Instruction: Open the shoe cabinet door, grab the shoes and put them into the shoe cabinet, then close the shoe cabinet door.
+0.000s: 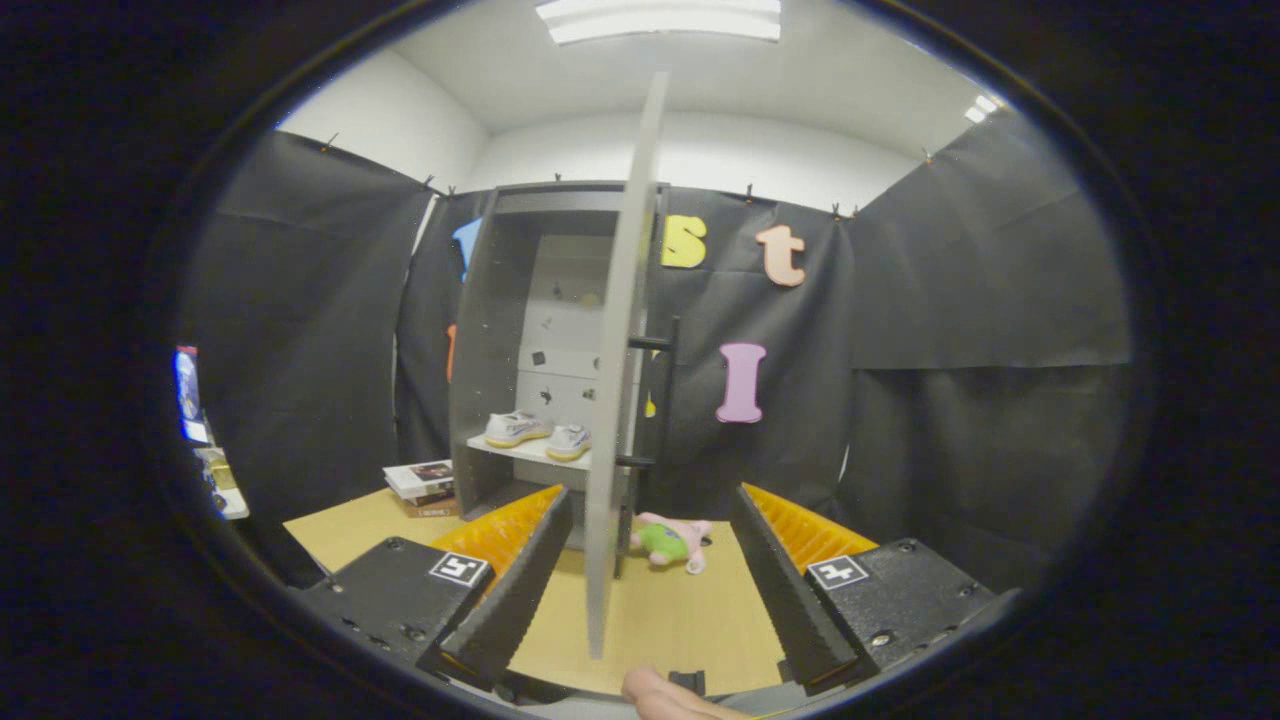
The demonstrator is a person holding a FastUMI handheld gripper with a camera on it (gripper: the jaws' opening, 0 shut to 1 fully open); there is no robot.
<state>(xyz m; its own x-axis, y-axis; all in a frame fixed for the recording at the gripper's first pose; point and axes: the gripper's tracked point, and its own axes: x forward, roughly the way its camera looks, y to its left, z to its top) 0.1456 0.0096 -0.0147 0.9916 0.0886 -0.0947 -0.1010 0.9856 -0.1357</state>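
Gripper (650, 590) is spread wide, nothing clamped. The cabinet door's free edge sits in the gap between the two fingers, closer to the left one, but I can't see either finger actually pressing on it. My guess is it's held loose like that so the door can be nudged shut from one side rather than pinched.

Biggest thing ahead is the shoe cabinet (505, 330), a tall grey box at 12 o'clock from the fingers, backed against the black cloth wall. Its door (622, 350) is swung out straight at the camera, so you see it nearly edge-on as a thin pale slab from up near the ceiling down to the table. A dark bar handle (668, 400) sits on its right face, facing away from the open cabinet.

The shoes (538, 433), a pale pair, are already inside on a low shelf, side by side, at roughly 11 o'clock just left of the door edge. So I'd say putting them in is done and only closing the door is left.

On the wooden table (345, 535): a short stack of books (422, 487) at 10 o'clock, beside the cabinet's left foot, and a small pink and green plush toy (672, 542) at 1 o'clock, just right of the door's bottom edge. It looks clear of a door swinging left.
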